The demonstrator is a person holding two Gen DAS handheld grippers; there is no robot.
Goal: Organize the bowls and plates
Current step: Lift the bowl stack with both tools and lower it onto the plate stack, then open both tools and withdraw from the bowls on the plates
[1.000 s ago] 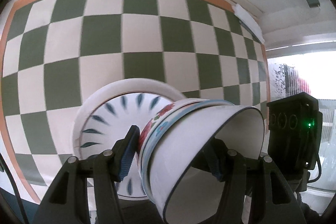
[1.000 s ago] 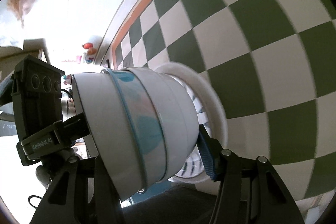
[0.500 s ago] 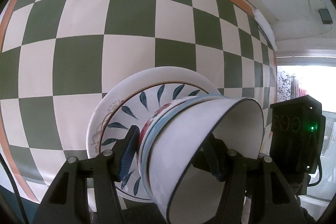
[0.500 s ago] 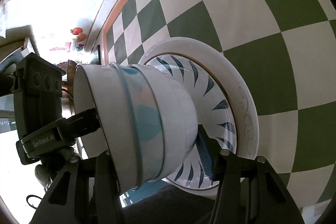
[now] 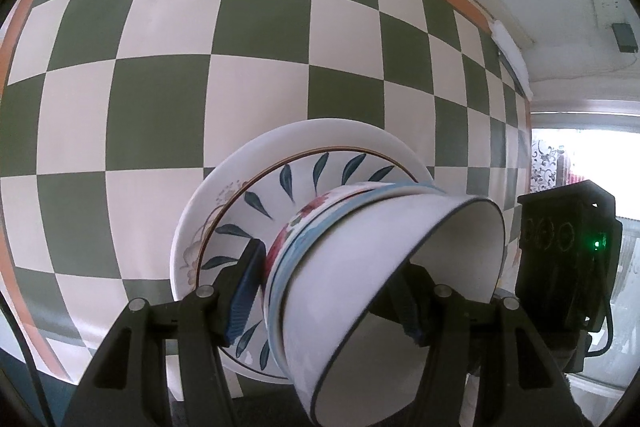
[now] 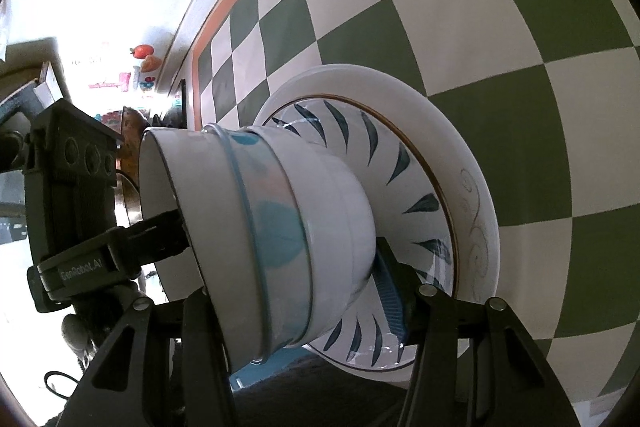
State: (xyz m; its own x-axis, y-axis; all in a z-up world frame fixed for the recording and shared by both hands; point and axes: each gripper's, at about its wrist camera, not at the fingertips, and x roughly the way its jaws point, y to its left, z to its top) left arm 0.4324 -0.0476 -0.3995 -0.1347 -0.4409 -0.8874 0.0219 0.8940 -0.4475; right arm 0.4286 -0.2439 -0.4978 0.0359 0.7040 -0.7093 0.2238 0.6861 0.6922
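The stack of bowls [image 5: 380, 267], three nested ones as far as I can count, is held between both tools over the plates [image 5: 280, 195], and its bottom appears to be at or very near the leaf-patterned plate [image 6: 400, 167], though the contact itself is hidden by the bowls. Compared with a second ago, the plates now fill more of both views and sit more directly under the bowls; the checkered tablecloth [image 5: 160, 67] also looks closer and sharper, so the stack has come down toward the plates and then almost stopped. For the task I judge this means that the bowls are nearly set on the plate pile and the release is the next thing to consider. The stack's axis, from base to mouth, looks tilted in both views: the base points toward the plate, and the open mouth with its dark rim turns toward the left wrist camera. Some of this slant may come from the lens. The left gripper [image 5: 332, 291] pinches the wall of the stack, one pad outside near the flowered bowl and one inside. The right gripper [image 6: 288, 283] does the same from the other side, its outer pad between the bowls and the plate. The larger plain plate [image 6: 472, 187] lies under the leaf one.
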